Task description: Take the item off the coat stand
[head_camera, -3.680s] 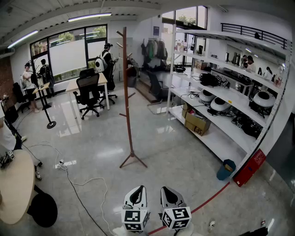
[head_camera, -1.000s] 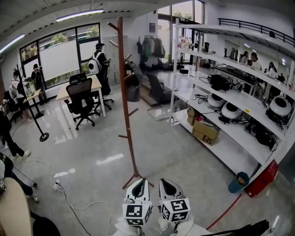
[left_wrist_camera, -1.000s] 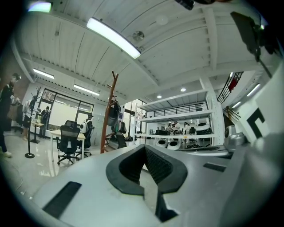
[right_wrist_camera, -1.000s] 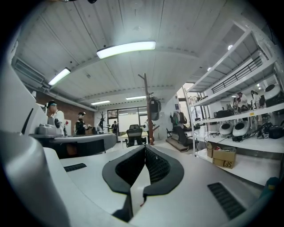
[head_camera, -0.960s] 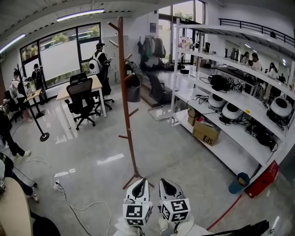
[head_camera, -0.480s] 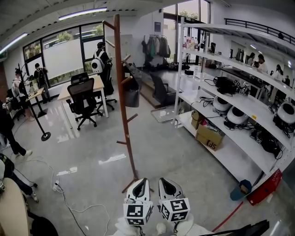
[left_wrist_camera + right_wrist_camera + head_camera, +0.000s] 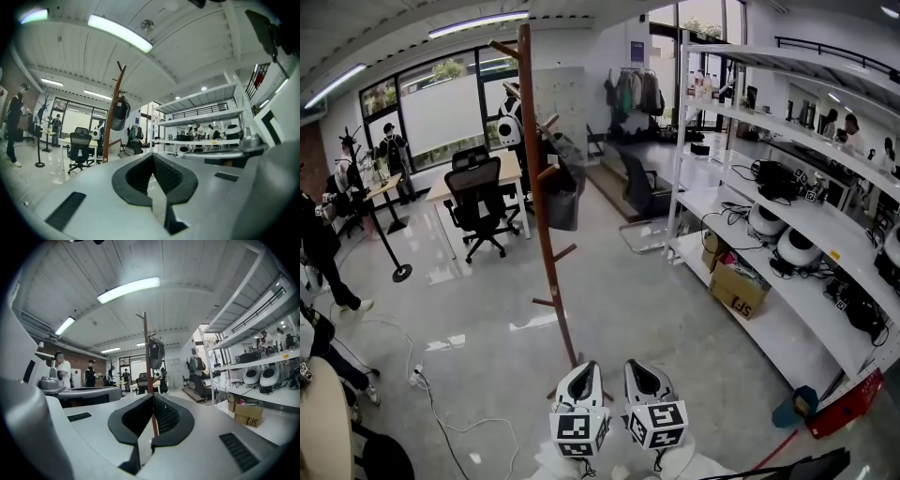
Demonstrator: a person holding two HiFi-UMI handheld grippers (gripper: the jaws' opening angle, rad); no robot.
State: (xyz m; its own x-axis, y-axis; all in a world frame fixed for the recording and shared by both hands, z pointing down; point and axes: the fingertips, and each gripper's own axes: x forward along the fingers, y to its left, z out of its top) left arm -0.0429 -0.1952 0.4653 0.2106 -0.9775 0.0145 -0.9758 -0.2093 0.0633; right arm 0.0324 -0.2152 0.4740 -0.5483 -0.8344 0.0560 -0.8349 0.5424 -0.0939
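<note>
As the person has walked in over the last few seconds, the stand [image 7: 539, 187] has gone from mid-room to just ahead, its foot now right behind the two tools in the head view. The left tool [image 7: 583, 373] and right tool [image 7: 639, 371] are still low, side by side, same pose as before. Both are clenched, with nothing in them: the left gripper view shows the left tool [image 7: 152, 155] with jaws together at the tips, and the right tool [image 7: 153, 395] looks the same in its own view. The item [image 7: 562, 195], dark, maybe a bag or helmet, can't tell which, still hangs from a peg high on the stand's right side, untouched. The left gripper view has the stand [image 7: 111, 122] and item [image 7: 119, 112] left of its jaw line. The right gripper view has the stand [image 7: 146, 348] nearly dead ahead, with the item [image 7: 155, 354] above the jaw tips. So only the approach looks done; the reach has not begun. Next step probably: raise one tool, the right being better lined up, release the jaws, close on the item and lift it clear of the peg.
</note>
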